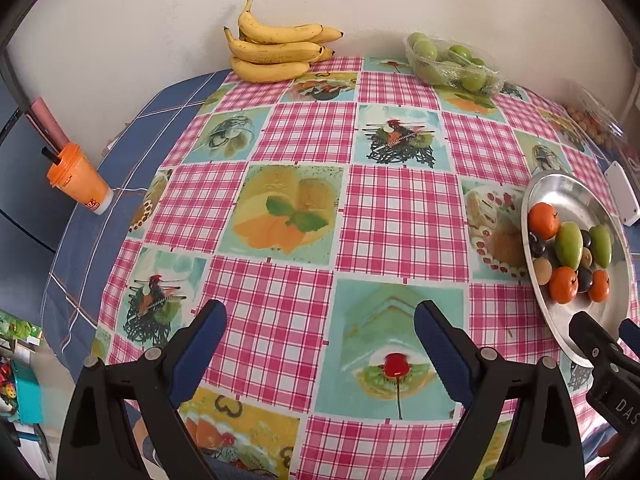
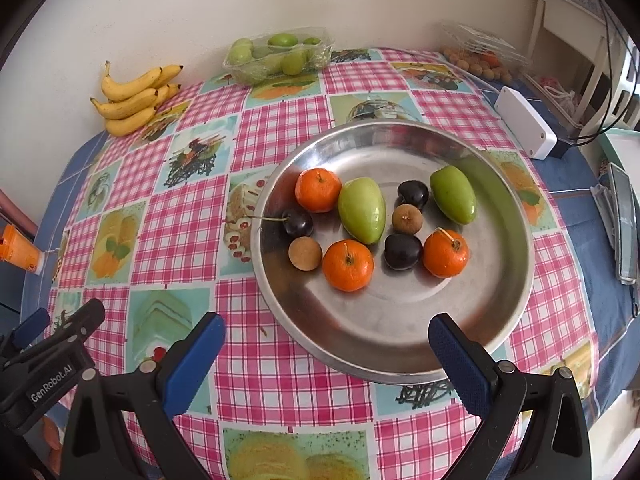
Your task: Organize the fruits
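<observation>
Your right gripper (image 2: 326,336) hangs nearest the lens, its blue-padded fingers spread wide and holding nothing, just above the near rim of the round shiny metal plate (image 2: 400,352). On that plate lie three orange tangerines (image 2: 348,266), two long green fruits (image 2: 362,210), three dark cherries (image 2: 298,222) and two small brown round fruits (image 2: 305,254), loosely mixed and several touching. Your left gripper (image 1: 320,334) is likewise released and empty, hovering over the pink checked tablecloth (image 1: 276,308) well to the left of the plate. At the far edge against the wall you have a bunch of yellow bananas (image 1: 276,50) and, to their right, a clear plastic tray of green fruits (image 1: 452,64). An orange cup with a dark straw (image 1: 76,180) stands on the blue cloth at the left, and a white rectangular box (image 2: 526,128) lies beyond the plate on the right.
</observation>
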`<state>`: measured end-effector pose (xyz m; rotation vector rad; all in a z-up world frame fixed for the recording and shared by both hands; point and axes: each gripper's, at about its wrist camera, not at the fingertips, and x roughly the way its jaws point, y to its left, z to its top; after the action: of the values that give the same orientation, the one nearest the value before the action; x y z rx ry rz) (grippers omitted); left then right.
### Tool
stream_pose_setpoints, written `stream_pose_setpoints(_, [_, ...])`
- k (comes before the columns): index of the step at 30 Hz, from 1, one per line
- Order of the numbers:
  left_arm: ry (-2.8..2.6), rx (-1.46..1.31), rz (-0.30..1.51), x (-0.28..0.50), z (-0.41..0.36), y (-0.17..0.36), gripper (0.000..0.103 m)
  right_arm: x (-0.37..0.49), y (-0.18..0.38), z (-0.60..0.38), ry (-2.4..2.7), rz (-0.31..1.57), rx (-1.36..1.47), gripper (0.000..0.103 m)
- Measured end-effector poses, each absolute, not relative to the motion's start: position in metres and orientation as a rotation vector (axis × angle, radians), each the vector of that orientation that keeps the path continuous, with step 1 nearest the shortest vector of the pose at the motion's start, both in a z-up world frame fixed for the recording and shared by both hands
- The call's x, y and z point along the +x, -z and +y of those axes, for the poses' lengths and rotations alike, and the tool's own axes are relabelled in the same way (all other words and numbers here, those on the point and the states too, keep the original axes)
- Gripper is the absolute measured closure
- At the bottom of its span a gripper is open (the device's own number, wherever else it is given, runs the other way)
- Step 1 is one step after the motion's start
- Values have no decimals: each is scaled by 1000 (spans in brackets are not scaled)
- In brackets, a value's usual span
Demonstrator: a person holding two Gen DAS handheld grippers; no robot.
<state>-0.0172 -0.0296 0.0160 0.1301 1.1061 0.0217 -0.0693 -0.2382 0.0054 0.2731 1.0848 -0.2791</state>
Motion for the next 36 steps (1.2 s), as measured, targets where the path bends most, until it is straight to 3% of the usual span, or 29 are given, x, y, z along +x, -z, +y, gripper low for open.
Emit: stream_pose_setpoints(36, [3, 107, 1105, -22, -26, -20, 8, -70, -9, -239, 268, 1065, 299, 0])
